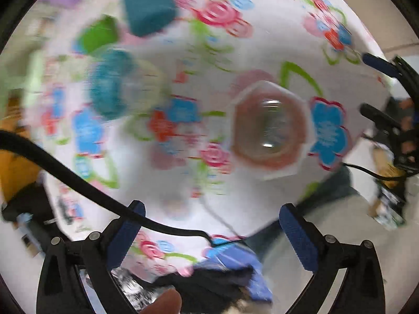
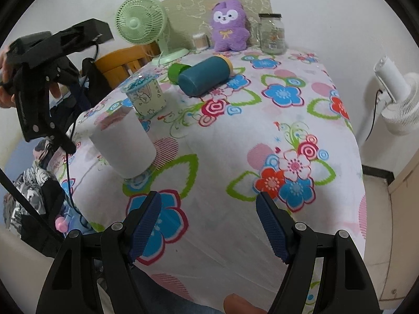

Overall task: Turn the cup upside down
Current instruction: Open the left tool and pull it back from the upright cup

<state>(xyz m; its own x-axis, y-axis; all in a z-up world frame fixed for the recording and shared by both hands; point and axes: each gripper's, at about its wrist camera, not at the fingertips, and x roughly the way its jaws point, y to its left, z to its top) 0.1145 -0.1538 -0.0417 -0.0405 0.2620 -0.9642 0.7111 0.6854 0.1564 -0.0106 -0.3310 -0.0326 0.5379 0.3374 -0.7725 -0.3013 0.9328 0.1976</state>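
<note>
Cup is standing mouth-up on the floral-clothed bench, near its left edge, a lidded patterned cup just behind it. Left hand-held gripper is hovering above, jaws wide apart and holding nothing; its view is motion-blurred. Right hand-held gripper is likewise gaping empty. Judged risk: a hurried, off-centre grasp is liable to tip the light cup off the edge

A desk under a flowered cloth carries a white cup standing upright, a patterned cup, a teal bottle lying down, a green fan, a purple plush and a glass jar.
</note>
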